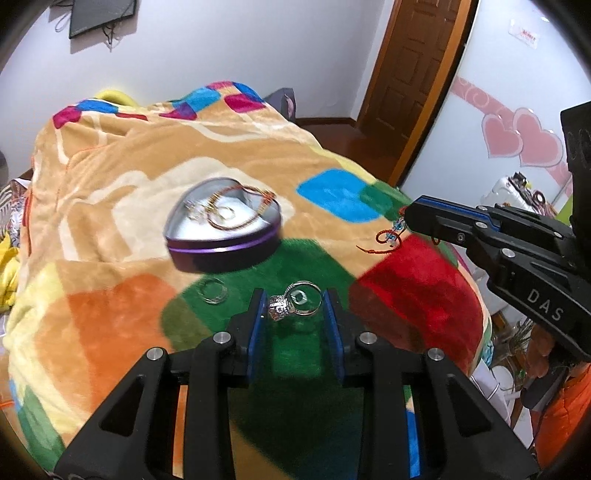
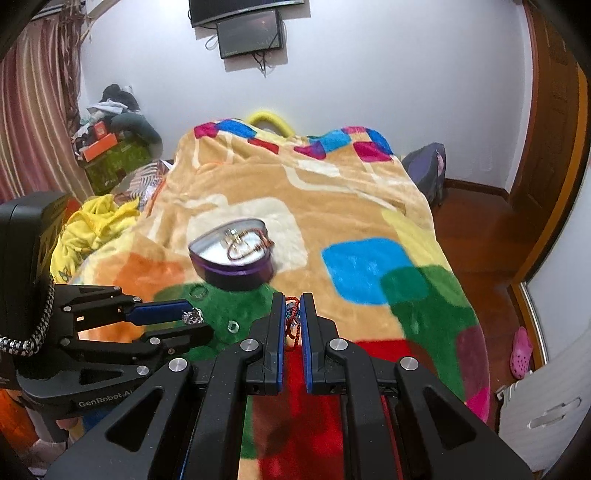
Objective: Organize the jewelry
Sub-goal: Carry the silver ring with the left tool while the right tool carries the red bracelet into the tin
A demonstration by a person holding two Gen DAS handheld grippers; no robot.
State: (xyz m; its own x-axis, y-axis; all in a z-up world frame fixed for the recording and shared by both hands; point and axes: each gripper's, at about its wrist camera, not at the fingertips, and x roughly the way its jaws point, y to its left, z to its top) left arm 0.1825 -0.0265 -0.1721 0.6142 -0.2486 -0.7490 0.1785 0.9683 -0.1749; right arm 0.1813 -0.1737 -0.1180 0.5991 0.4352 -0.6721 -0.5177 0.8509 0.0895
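bedroom scene with a bed under a patchwork fleece blanket (image 1: pixel 122 177) of tan, orange, green, blue and red fields. left gripper (image 1: pixel 295 306), seen from its own wrist view, holds a silver ring set (image 1: pixel 293 302) between its blue pads: a stone-studded ring with a plain loop beside it, clamped at the fingertips and lifted off the green patch; in the right wrist view the same cluster (image 2: pixel 192 316) shows at the tip of the left gripper (image 2: pixel 184 321). right gripper (image 2: pixel 293 314) has its jaws nearly closed on a red cord bracelet (image 2: pixel 292 317) with small blue beads, the cord hanging down between the pads; in the left wrist view that bracelet (image 1: pixel 388 236) dangles from the right gripper (image 1: pixel 410 218) above the border of the red and blue patches. heart-shaped tin (image 1: pixel 221 229), purple-walled and open, with a pale lining, rests on the blanket beyond both grippers, and holds a copper-coloured bangle (image 1: pixel 240 210) and some pale pieces too blurred to name. thin silver ring (image 1: pixel 212 290) lies on the green patch, just before the tin and to the left of the left gripper. small nut-like silver piece (image 2: pixel 232 326) lies on the green patch between the two grippers. wooden door (image 1: pixel 413 66), wall-mounted screen (image 2: pixel 251 35) and striped curtain (image 2: pixel 33 110) frame the room.
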